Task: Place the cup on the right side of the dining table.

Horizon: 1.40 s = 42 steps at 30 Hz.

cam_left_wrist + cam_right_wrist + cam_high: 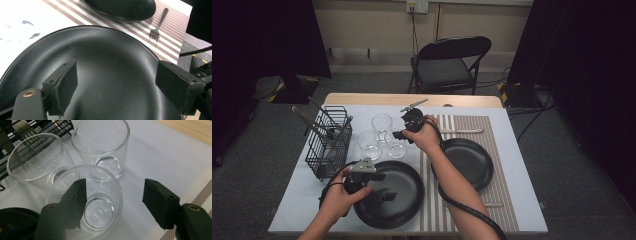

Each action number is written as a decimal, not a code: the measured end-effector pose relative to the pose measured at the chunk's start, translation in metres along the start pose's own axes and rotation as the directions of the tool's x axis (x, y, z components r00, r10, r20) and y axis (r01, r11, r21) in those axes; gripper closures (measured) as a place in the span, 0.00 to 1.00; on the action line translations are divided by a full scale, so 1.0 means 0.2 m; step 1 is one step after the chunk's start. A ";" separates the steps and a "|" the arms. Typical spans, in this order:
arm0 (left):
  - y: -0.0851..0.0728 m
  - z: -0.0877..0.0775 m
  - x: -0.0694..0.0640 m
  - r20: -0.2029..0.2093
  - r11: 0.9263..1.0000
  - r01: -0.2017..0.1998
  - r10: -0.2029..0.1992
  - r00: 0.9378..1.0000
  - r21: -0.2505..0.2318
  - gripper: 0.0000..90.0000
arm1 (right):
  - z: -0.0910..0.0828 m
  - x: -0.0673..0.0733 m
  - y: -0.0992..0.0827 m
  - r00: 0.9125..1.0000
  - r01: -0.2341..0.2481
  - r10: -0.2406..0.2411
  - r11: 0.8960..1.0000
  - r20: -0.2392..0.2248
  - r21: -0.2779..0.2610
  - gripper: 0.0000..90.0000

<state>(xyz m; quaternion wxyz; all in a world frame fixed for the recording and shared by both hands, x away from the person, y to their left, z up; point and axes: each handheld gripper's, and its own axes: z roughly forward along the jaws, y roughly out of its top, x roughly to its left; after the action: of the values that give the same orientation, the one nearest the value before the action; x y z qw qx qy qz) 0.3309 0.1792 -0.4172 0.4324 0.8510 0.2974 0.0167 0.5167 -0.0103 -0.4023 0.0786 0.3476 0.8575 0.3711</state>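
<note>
While the right tongs (113, 202) gape, the glass (100, 205) stands upright, mouth up.

Table (512, 150): striped mat (499, 192), wire basket (329, 142), three glasses (382, 125), black pan (404, 192).

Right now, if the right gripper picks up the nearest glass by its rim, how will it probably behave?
The nearest glass looks smooth, so probably slippery. Its clear wall seems fragile under hard pressure. It stands close to two other glasses, so it may knock them.

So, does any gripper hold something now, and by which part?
Nothing is held. The right gripper straddles the nearest glass's rim without pressing; the left gripper hovers open over the plate.
</note>
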 end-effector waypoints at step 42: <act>-0.01 0.00 0.01 -0.001 1.000 0.008 -0.008 1.000 0.003 0.20 | 0.10 -0.01 -0.04 1.000 0.006 -0.006 0.998 -0.005 0.055 0.72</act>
<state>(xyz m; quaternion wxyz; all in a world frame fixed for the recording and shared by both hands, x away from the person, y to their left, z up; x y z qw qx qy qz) 0.3317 0.1808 -0.4203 0.4311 0.8505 0.3012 0.0147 0.5221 -0.0039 -0.4233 0.0681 0.3462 0.8686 0.3478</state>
